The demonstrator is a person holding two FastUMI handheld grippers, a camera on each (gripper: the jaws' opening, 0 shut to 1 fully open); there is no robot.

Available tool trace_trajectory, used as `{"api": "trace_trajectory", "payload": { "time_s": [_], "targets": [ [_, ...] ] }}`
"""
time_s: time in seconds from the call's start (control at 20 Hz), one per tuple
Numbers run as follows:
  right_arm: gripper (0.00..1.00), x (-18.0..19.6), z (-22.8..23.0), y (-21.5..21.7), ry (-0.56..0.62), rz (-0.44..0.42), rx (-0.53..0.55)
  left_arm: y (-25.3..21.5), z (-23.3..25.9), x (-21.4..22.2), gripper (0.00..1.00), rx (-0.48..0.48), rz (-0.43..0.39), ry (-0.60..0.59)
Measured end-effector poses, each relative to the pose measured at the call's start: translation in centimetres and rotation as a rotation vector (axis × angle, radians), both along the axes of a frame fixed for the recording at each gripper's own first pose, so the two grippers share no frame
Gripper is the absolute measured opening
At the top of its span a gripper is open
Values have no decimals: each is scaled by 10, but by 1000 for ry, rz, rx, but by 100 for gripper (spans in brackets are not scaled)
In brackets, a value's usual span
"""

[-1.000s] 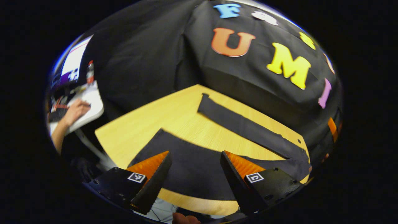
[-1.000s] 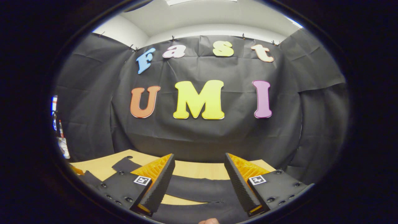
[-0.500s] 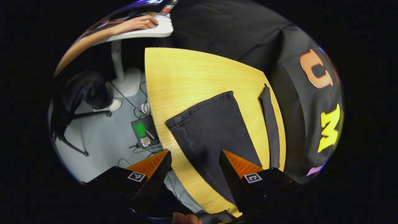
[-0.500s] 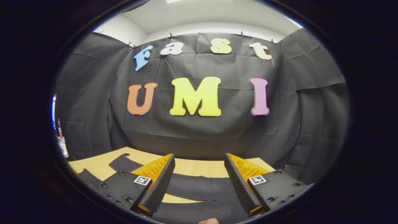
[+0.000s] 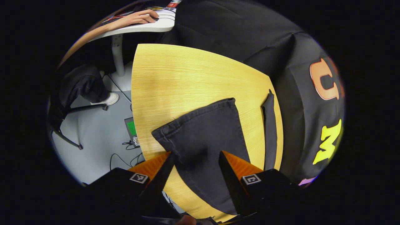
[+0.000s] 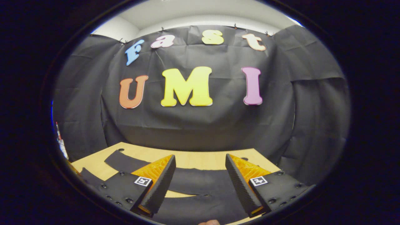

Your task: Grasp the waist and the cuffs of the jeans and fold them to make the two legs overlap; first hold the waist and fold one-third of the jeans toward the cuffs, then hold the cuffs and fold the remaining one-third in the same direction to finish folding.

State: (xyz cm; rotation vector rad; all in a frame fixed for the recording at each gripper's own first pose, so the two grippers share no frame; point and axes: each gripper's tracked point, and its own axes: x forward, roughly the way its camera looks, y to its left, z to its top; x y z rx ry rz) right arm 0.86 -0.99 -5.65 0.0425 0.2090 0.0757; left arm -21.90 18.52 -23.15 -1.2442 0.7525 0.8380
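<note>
Black denim: the jeans (image 5: 203,131) lie flat on a pale wooden table (image 5: 175,75), legs spread apart in a V. In the left gripper view the near leg ends in a hemmed cuff (image 5: 175,125) close to the table's left edge; the other leg (image 5: 270,125) runs as a narrow strip along the far edge, next to the booth's cloth wall. Bare wood shows between the two legs and beyond the cuff, a wide open stretch toward the far corner.

Left gripper (image 5: 195,159) hovers above the near leg, pointing steeply down, fingers spread wide with the cloth seen between them; no contact can be made out. Past the table's left edge: grey floor with cables, a white side desk (image 5: 150,26) with a person's hand (image 5: 140,17) resting on it.

Right gripper (image 6: 200,168) is held low and nearly level, facing the cloth wall, fingers apart and gripping nothing. Below and ahead of it the jeans (image 6: 200,181) spread across the table (image 6: 200,156), a strip of bare wood showing between cloth and wall.
</note>
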Motion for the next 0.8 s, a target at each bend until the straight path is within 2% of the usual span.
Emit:
{"api": "trace_trajectory", "payload": {
  "time_s": [0.05, 0.1, 0.15, 0.2, 0.25, 0.3, 0.35, 0.55, 0.6, 0.65, 0.8],
  "targets": [
    [96, 0, -11, -11, 49, -21, 35, -1, -6, 1, 77, -15, 5, 12],
    [98, 2, -22, -26, 92, -50, 62, 1, -11, 5, 66, -34, 18, 1],
    [99, 3, -28, -40, 123, -76, 87, -2, -14, 3, 61, -75, 38, 3],
    [96, 4, -33, -55, 149, -107, 111, -4, -15, 7, 33, -130, 78, -27],
    [96, 4, -41, -71, 191, -137, 137, -3, -10, 12, 18, -177, 135, -60],
    [96, 3, -51, -85, 229, -159, 165, -3, -5, 17, 9, -204, 165, -79],
    [100, 2, -60, -98, 281, -185, 207, -3, -1, 20, 7, -214, 176, -86],
    [96, -10, -119, -162, 604, -336, 430, -3, -4, 21, 3, -224, 172, -76],
    [92, -18, -133, -183, 670, -407, 477, -3, -4, 21, 3, -241, 185, -82],
    [98, -27, -146, -203, 734, -482, 514, -2, -5, 22, 3, -254, 197, -90],
    [98, -42, -174, -241, 838, -654, 593, -2, -4, 21, 3, -262, 200, -94]
  ]
}}
